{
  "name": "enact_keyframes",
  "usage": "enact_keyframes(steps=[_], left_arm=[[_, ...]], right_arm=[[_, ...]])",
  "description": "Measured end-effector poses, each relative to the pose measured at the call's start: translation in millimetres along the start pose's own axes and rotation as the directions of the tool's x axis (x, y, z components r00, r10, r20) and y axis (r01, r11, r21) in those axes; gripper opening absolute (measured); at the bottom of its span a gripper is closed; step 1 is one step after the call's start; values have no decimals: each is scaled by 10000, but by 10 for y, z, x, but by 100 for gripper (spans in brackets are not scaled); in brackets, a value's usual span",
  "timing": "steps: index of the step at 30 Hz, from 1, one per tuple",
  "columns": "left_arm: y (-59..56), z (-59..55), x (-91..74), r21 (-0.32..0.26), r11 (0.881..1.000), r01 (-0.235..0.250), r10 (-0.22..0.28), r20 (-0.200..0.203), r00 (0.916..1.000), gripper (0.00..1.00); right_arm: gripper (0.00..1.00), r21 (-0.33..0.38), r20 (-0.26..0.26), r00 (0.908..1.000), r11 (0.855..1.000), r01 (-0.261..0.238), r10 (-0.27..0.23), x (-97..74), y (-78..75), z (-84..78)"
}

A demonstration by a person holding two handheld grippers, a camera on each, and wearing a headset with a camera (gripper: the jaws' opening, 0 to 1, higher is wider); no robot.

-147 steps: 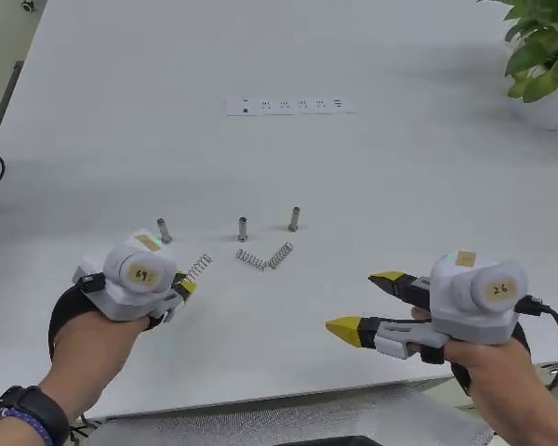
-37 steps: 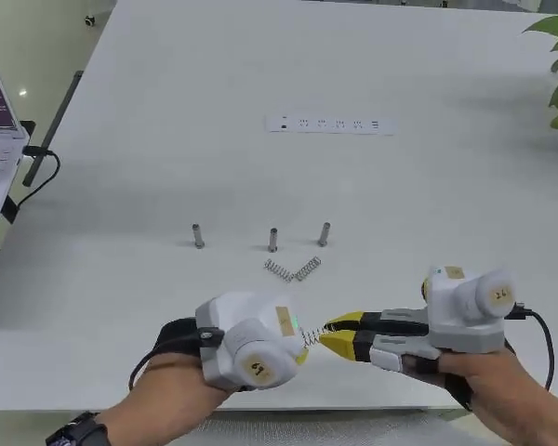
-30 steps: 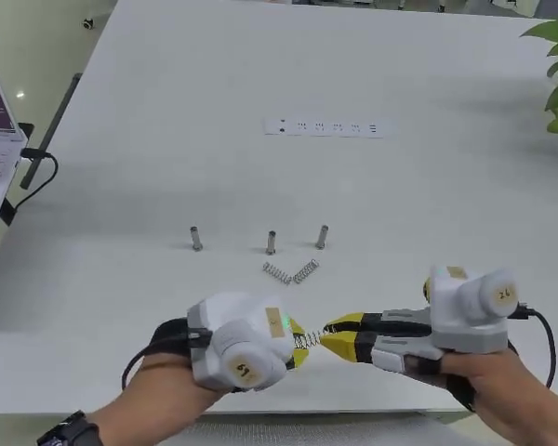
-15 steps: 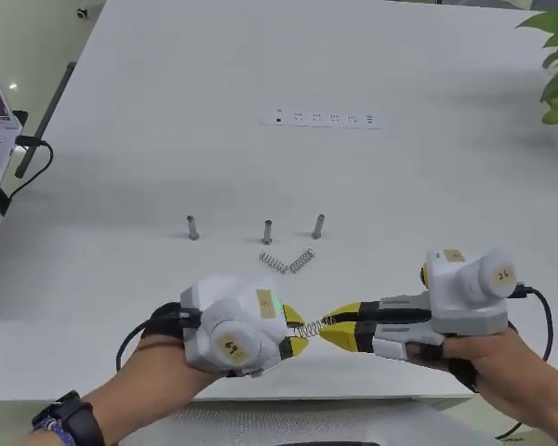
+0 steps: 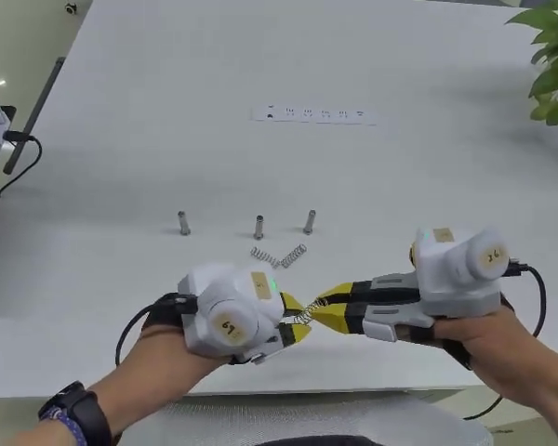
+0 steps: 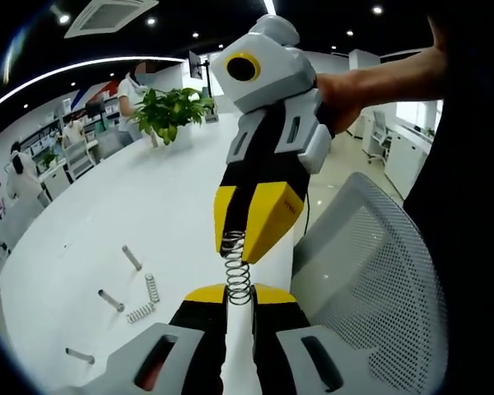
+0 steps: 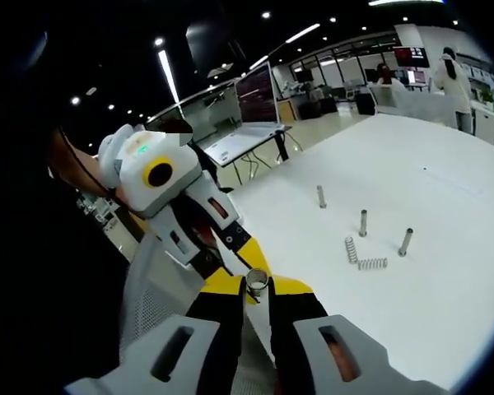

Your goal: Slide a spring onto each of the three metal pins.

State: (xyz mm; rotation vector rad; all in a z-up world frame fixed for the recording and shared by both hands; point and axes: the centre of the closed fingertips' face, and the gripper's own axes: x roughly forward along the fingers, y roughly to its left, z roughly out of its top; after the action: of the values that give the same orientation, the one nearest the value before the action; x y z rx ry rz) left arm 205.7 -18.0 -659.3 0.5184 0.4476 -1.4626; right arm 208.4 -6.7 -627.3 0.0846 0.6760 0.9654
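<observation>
A small coil spring [image 5: 304, 314] is held in the air just above the table's near edge, gripped at both ends. My left gripper [image 5: 293, 322] is shut on one end [image 6: 237, 284], and my right gripper [image 5: 322, 307] is shut on the other end [image 7: 256, 282]. Three upright metal pins [image 5: 182, 223] [image 5: 259, 228] [image 5: 309, 221] stand in a row mid-table, all bare. Two more springs [image 5: 263, 256] [image 5: 294, 255] lie in a V just in front of the middle pin. The pins [image 7: 363, 222] and loose springs [image 7: 373, 263] are well beyond both grippers.
A white power strip [image 5: 314, 114] lies flat farther back. A potted plant [image 5: 553, 56] stands at the far right, and a cable [image 5: 14, 163] hangs off the left edge. A mesh chair back [image 6: 379, 271] sits below the table's near edge.
The left gripper lifted a spring from beside the left pin and carried it to the near edge. The right gripper, open before, has shut on the spring's free end.
</observation>
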Motion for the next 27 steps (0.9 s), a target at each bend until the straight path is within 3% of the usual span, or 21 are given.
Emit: enact_keyframes(steps=[11,17,23,27], left_arm=[[86,123,2,-950,9954,-101,167,684,9975,2],[75,168,0,-814,9966,-93,162,842,9963,2],[49,180,-4,-582,9983,6,45,861,9963,2],[42,186,-11,-488,9988,58,-16,857,9963,2]], right_arm=[[9,-470,-114,9997,9987,218,-223,-60,-41,105],[9,-888,-439,9988,9959,183,-223,-96,-46,121],[10,-1658,-1216,9923,9861,36,-241,-128,-36,81],[12,-2516,-1863,9819,9677,-134,-348,-158,-37,95]])
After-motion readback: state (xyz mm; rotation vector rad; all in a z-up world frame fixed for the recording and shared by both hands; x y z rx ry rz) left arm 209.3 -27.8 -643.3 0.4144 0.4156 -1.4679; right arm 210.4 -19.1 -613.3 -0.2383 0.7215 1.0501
